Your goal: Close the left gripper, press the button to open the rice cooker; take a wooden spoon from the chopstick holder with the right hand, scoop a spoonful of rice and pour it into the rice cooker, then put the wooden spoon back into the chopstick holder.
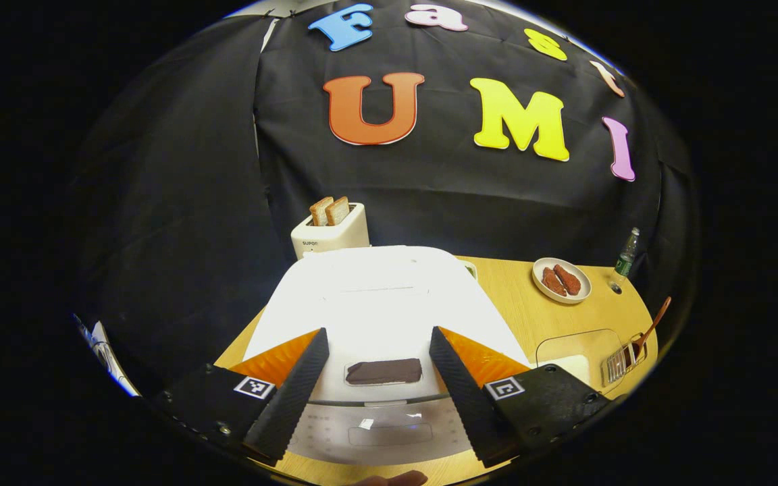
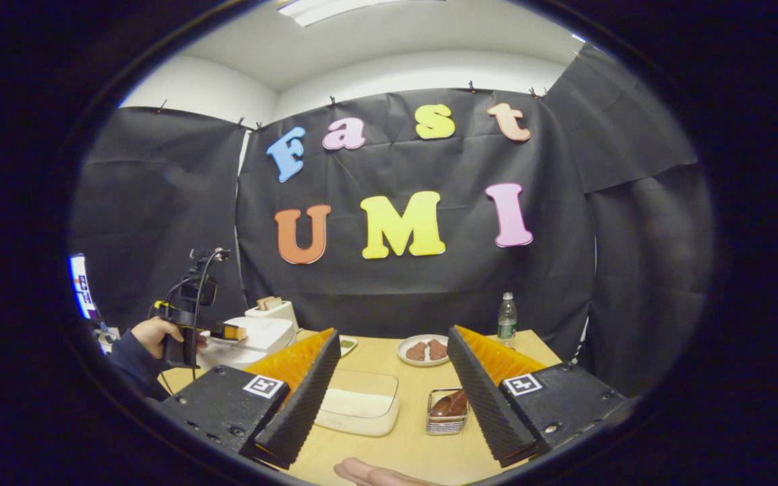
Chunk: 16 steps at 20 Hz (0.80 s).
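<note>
The white rice cooker (image 1: 382, 297) stands close in front of my left gripper (image 1: 379, 337), its lid down. Its dark button (image 1: 383, 372) lies low between the open fingers, which touch nothing. At the right, a wire chopstick holder (image 1: 622, 361) holds a wooden spoon (image 1: 652, 324), beside a clear box of rice (image 1: 568, 354). In the right gripper view, my right gripper (image 2: 394, 337) stands open and empty above the table. The rice box (image 2: 358, 405) and the chopstick holder (image 2: 446, 415) with the spoon (image 2: 450, 403) lie just ahead of it. A hand holds the left gripper (image 2: 230, 332) over the cooker (image 2: 254, 337).
A toaster (image 1: 330, 233) with two bread slices stands behind the cooker. A plate of brown food (image 1: 561, 280) and a bottle (image 1: 627, 256) sit at the back right of the wooden table (image 1: 510, 297). A small green dish (image 2: 347, 344) lies by the cooker.
</note>
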Available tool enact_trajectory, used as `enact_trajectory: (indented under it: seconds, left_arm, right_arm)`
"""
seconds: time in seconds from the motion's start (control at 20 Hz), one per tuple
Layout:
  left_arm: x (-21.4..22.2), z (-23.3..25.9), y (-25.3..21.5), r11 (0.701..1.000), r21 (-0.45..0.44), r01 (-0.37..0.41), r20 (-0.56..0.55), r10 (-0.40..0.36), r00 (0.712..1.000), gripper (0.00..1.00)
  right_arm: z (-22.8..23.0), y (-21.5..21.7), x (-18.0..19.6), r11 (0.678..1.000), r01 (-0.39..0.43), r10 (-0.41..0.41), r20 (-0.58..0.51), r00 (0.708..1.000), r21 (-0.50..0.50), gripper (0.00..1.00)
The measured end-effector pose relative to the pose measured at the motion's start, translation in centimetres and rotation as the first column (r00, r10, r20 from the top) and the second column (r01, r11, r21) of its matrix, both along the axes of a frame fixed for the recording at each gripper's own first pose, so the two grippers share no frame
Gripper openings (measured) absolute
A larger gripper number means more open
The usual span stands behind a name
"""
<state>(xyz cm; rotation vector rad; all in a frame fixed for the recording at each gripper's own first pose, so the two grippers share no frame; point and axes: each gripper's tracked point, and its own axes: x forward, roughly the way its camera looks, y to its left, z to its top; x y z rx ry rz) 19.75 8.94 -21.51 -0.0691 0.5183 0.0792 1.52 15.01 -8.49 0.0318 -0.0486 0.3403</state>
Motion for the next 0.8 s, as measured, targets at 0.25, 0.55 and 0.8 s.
enact_trajectory:
  seconds: [0.25,0.55,0.8]
  left_arm:
    - [-0.5,-0.7,-0.2,0.999,0.0,0.037,0.024,-0.037,0.999,0.98]
    - [-0.4,-1.0,-0.3,1.0,-0.003,0.024,0.044,-0.023,0.999,0.99]
    - [-0.4,-0.7,-0.3,1.0,-0.015,0.002,0.072,-0.001,0.997,0.99]
  right_arm:
    - [0.0,0.3,-0.2,1.0,0.004,-0.004,0.018,1.0,0.008,1.0]
    - [-0.3,-0.1,-1.3,1.0,-0.006,0.005,0.046,0.999,0.014,1.0]
    - [-0.1,-0.9,-1.7,0.999,0.037,-0.037,0.055,0.998,-0.001,0.98]
